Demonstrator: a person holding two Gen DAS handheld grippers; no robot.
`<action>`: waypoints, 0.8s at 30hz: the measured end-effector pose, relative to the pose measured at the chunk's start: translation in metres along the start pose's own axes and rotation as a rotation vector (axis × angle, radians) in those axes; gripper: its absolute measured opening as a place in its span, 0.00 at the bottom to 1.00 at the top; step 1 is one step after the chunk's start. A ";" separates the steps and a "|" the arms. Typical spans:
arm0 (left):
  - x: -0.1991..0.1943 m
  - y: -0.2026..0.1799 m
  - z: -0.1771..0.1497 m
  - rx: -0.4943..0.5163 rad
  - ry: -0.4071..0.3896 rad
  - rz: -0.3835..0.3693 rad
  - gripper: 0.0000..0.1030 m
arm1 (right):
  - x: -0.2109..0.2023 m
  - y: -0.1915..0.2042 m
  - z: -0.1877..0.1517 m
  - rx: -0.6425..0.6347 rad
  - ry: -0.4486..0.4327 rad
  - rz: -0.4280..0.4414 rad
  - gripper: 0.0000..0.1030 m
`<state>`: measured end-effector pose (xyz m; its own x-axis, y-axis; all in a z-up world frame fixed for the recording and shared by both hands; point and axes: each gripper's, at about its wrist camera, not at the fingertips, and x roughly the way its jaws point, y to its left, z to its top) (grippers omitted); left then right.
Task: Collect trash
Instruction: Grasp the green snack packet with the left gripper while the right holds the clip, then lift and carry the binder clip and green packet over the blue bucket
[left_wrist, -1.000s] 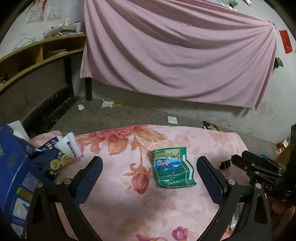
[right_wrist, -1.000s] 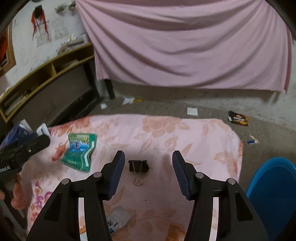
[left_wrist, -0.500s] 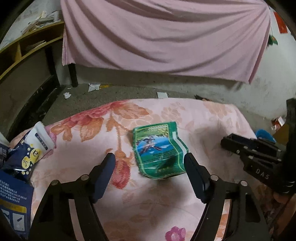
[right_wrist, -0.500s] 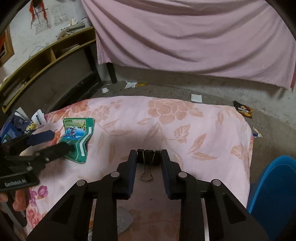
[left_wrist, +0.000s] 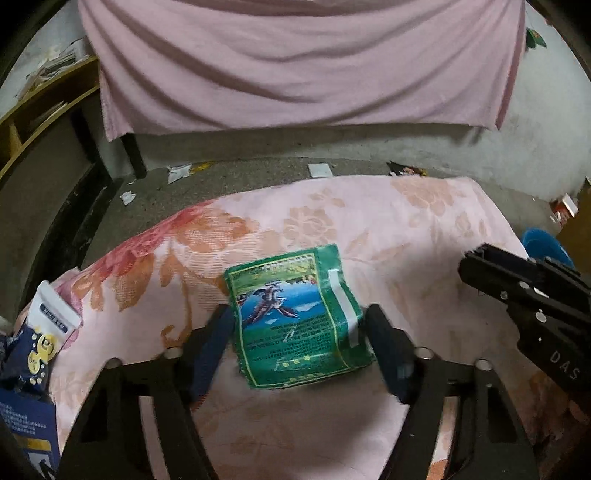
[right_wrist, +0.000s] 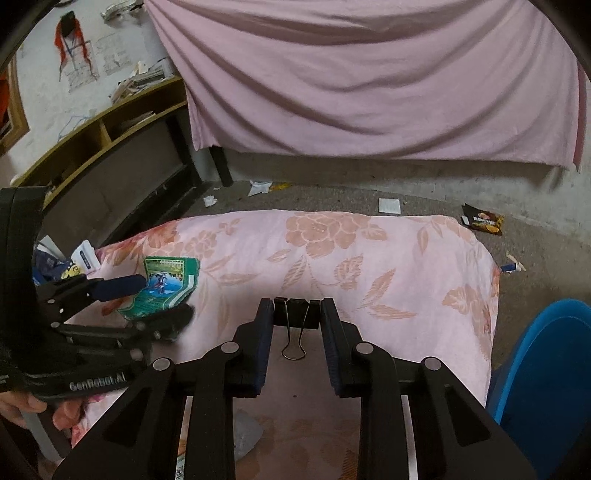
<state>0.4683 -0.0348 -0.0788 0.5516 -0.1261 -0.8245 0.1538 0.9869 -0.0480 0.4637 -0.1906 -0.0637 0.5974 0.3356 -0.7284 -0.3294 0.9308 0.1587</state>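
Note:
A green snack packet (left_wrist: 291, 321) lies on the pink floral cloth (left_wrist: 406, 221). My left gripper (left_wrist: 299, 321) has a finger against each side of it and is shut on it. From the right wrist view the same packet (right_wrist: 166, 288) sits between the left gripper's (right_wrist: 155, 299) blue pads, with a hand holding the handle at the lower left. A black binder clip (right_wrist: 295, 314) with wire handles rests on the cloth. My right gripper (right_wrist: 296, 310) is shut on its body.
A blue bin (right_wrist: 546, 369) stands at the right of the table. A blue box and a white tube (left_wrist: 55, 321) sit at the left edge. A crumpled wrapper (right_wrist: 243, 435) lies under the right gripper. Paper scraps and a brown wrapper (right_wrist: 484, 221) litter the floor.
Both grippers moved forward and closed. The left one went from wide open to gripping the green packet; the right one closed around the binder clip.

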 end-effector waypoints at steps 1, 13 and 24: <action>-0.001 0.003 0.000 -0.013 -0.004 -0.014 0.61 | -0.001 0.000 0.000 0.003 -0.003 0.003 0.23; -0.055 0.034 -0.014 -0.119 -0.205 -0.126 0.59 | -0.041 -0.009 -0.007 0.030 -0.207 0.024 0.23; -0.130 0.065 -0.045 -0.242 -0.545 -0.124 0.59 | -0.109 -0.007 -0.029 0.027 -0.532 0.017 0.23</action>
<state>0.3700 0.0499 -0.0001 0.8915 -0.2117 -0.4005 0.0885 0.9484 -0.3043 0.3800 -0.2382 -0.0047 0.8827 0.3718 -0.2874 -0.3279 0.9254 0.1899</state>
